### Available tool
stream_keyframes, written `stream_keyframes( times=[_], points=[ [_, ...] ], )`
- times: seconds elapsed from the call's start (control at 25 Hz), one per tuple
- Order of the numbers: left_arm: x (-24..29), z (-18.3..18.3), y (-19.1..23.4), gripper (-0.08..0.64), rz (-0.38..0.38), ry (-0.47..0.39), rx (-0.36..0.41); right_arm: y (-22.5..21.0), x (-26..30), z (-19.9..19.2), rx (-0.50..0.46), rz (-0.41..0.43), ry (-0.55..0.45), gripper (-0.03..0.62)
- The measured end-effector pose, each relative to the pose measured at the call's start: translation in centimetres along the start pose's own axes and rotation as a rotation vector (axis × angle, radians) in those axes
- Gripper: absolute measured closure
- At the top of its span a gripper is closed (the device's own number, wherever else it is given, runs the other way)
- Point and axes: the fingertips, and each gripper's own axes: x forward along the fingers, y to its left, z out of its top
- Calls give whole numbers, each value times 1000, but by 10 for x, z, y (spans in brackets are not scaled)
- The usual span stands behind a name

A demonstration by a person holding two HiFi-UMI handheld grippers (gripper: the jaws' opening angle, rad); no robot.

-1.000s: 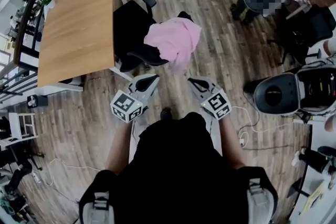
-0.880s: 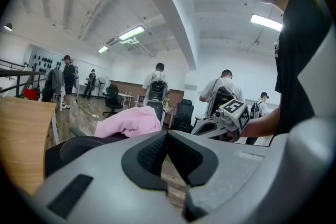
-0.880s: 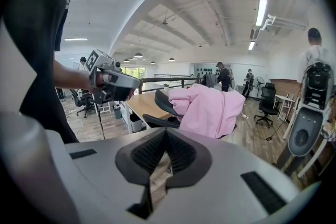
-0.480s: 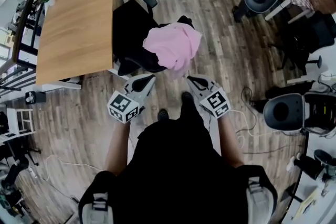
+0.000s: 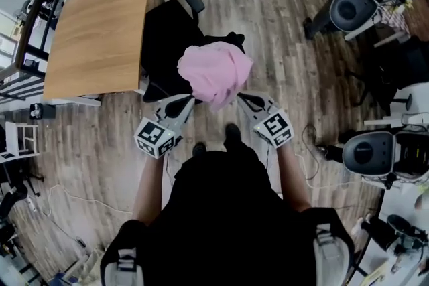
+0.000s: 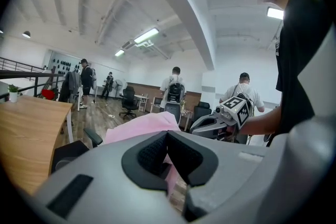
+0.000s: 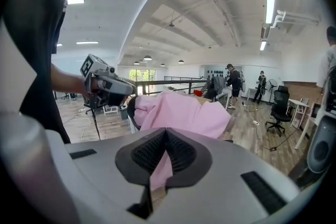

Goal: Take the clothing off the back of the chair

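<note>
Looking down, my left gripper (image 5: 187,99) and right gripper (image 5: 242,98) flank the pink clothing (image 5: 214,72) draped over the black chair (image 5: 163,33). Only their own views show both jaws pressed together, empty, with the cloth just beyond.

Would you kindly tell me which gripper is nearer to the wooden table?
Left. The left gripper is on the table side of the pink garment; the right gripper is on the garment's far side.

The pink cloth (image 5: 214,70) looks soft and matt, the wooden desk (image 5: 100,23) smooth.
</note>
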Motion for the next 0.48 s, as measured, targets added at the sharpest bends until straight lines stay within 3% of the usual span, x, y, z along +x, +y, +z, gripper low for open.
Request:
stream_keyframes(
  times=[0.24, 0.48],
  points=[
    [16, 3, 10, 558, 77, 8, -14, -39, 2, 18, -13, 24, -47, 592],
    [18, 11, 11, 558, 149, -44, -42, -68, 10, 27, -56, 70, -80, 564]
  ],
)
